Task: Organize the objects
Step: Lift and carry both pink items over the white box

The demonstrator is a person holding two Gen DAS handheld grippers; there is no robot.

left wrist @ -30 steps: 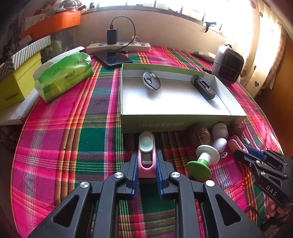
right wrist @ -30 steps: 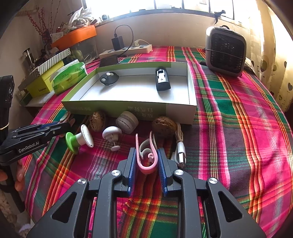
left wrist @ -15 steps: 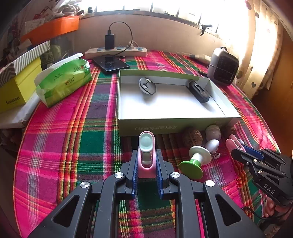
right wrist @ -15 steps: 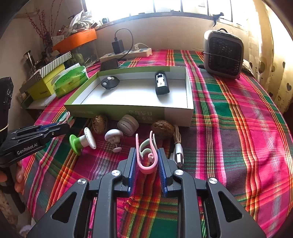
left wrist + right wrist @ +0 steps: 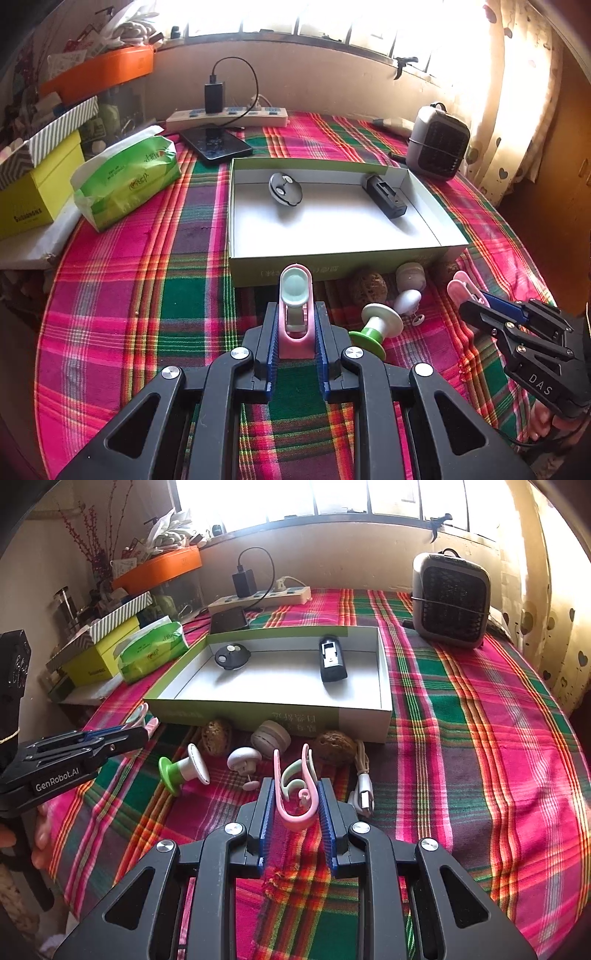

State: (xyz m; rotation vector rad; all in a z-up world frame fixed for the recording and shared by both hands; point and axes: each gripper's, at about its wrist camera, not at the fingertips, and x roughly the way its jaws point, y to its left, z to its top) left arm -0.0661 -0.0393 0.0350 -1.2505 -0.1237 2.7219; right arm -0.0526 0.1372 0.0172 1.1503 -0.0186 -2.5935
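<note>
The left gripper [image 5: 295, 325] pinches a pink clip [image 5: 294, 317] and the right gripper [image 5: 295, 801] pinches another pink clip [image 5: 295, 794], both above the tablecloth [image 5: 147, 295] near the open box [image 5: 332, 254].

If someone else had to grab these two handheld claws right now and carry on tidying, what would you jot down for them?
Left claw: shut on a pink clip, held short of the box.
Right claw: shut on a second pink clip, also in front of the box.
Done: round black gadget and black rectangular device lie inside the box.
Left: both clips, green-and-white spool, white mushroom-shaped knob, round beige case, two walnuts, white cable, all on the cloth by the box's front wall.
</note>
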